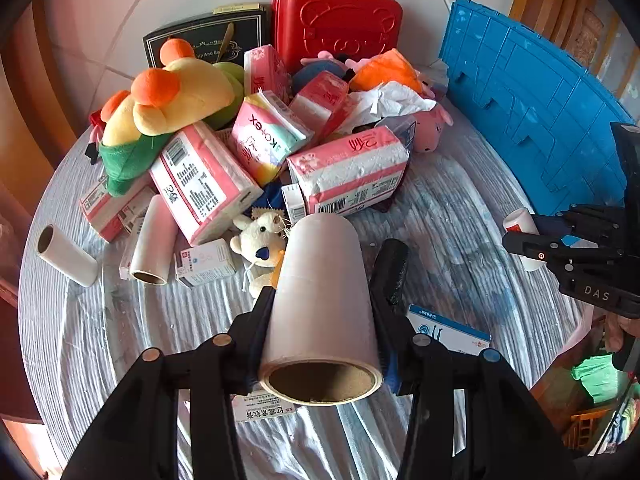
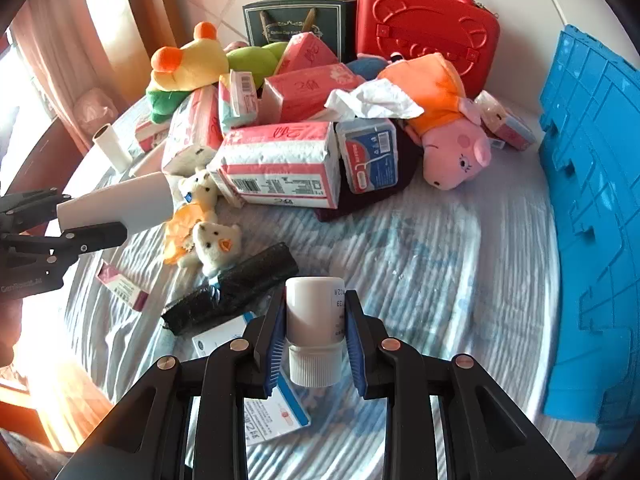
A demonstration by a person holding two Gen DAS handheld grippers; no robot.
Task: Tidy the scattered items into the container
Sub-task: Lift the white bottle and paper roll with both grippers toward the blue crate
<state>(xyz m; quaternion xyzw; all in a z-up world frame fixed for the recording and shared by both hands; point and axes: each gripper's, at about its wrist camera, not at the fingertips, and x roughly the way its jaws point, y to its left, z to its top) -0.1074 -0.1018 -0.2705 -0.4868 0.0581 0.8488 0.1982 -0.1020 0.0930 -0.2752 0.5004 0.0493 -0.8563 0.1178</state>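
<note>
- My left gripper (image 1: 324,304) clamps a white roll (image 1: 320,300), frame centre
- My right gripper (image 2: 316,320) clamps a white bottle (image 2: 314,328), lower centre
- Blue crate (image 2: 592,240) stands at right edge

— Roll (image 1: 322,300): smooth matt white paper, rough brown cardboard core. Bottle (image 2: 314,320): smooth white plastic, ribbed cap.

— Grippers (image 1: 322,308) (image 2: 315,332): matt black plastic, brass-looking rivets, ribbed blue pads (image 2: 274,350). Cloth (image 1: 460,232): pale, ribbed, wrinkled fabric.

— Case (image 2: 428,28): glossy red hard plastic, embossed. Crate (image 2: 592,208): matt blue plastic, moulded ribs.

— Tissue packs (image 2: 280,164): thin shiny plastic wrap, crinkled. Pig (image 2: 456,152): soft pink plush, orange cloth dress.

— Duck (image 1: 168,96): fuzzy yellow and orange plush. Black roll (image 2: 232,288): glossy, crinkled film. Boxes (image 1: 204,262): smooth printed card. Loose tissue (image 2: 376,98): crumpled matt white paper.
</note>
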